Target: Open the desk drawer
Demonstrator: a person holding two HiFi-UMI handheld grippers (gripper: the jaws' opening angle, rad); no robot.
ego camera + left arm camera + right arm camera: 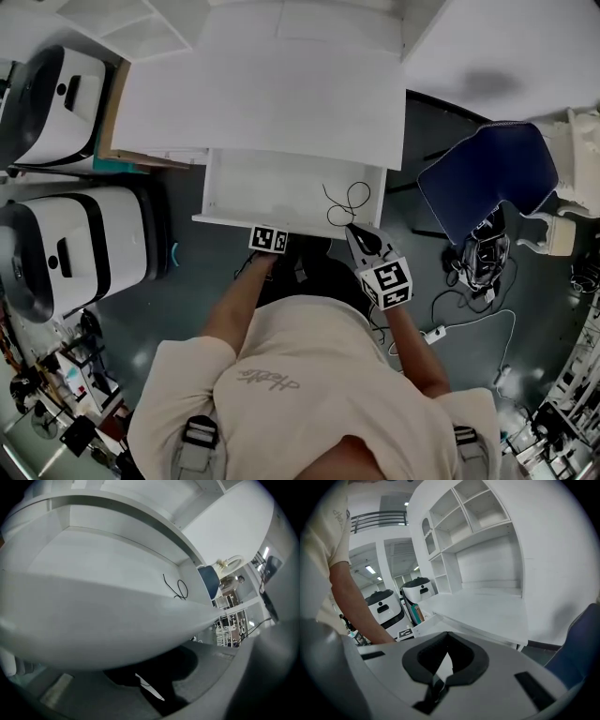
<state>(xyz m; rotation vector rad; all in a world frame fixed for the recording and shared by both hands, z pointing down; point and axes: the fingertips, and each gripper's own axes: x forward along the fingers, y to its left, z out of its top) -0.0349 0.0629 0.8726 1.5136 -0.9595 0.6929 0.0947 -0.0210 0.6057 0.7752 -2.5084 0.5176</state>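
Centre frame: drawer (272, 192) out below desk (272, 94), cable (345, 202) in its right part. Left edge: upper machine (52, 103) above lower machine (80, 248). Right: chair (487, 178). At drawer's lower edge: left gripper (269, 234); right gripper (358, 234) just below cable.

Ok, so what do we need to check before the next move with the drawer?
1. Drawer pulled out from under the desk: ok.
2. Left gripper firmly holding the drawer front: cannot tell, though the front sits right at its jaws.
3. Right gripper empty: ok, jaws together with nothing in them.
4. Black cable safely inside the drawer: ok, it lies loose near the right side.
5. Blue chair out of the drawer's way: ok, it stands apart to the right.
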